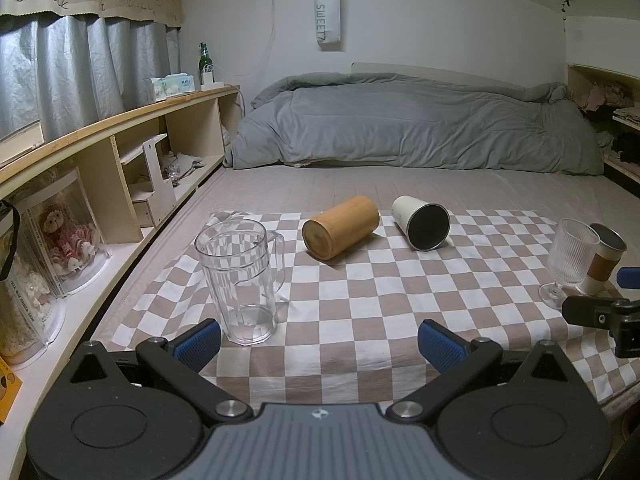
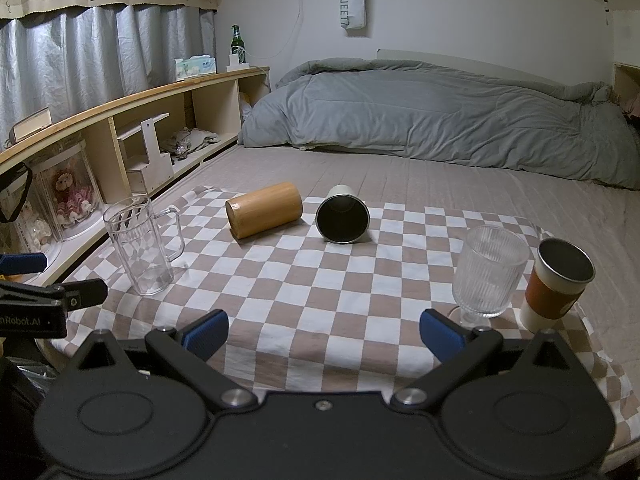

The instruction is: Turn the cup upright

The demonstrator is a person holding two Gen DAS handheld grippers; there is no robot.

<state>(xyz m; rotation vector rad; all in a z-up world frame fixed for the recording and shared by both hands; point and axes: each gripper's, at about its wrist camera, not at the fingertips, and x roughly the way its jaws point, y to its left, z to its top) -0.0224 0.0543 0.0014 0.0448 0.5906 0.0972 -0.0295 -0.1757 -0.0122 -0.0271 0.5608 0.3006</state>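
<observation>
A bamboo cup (image 1: 341, 227) (image 2: 264, 215) lies on its side on the checkered cloth (image 1: 360, 304) (image 2: 320, 300), base toward me. A white cup with a dark inside (image 1: 422, 222) (image 2: 342, 219) lies on its side beside it, mouth toward me. My left gripper (image 1: 319, 344) is open and empty, low over the cloth's near edge. My right gripper (image 2: 324, 334) is open and empty, also near the front edge. Both are well short of the lying cups.
A clear plastic pitcher (image 1: 240, 280) (image 2: 140, 244) stands upright at the left. A ribbed glass goblet (image 1: 570, 258) (image 2: 486, 272) and a white cup with a brown sleeve (image 1: 604, 258) (image 2: 558, 284) stand upright at the right. Grey duvet (image 1: 420, 124) behind, wooden shelf (image 1: 120, 128) on the left.
</observation>
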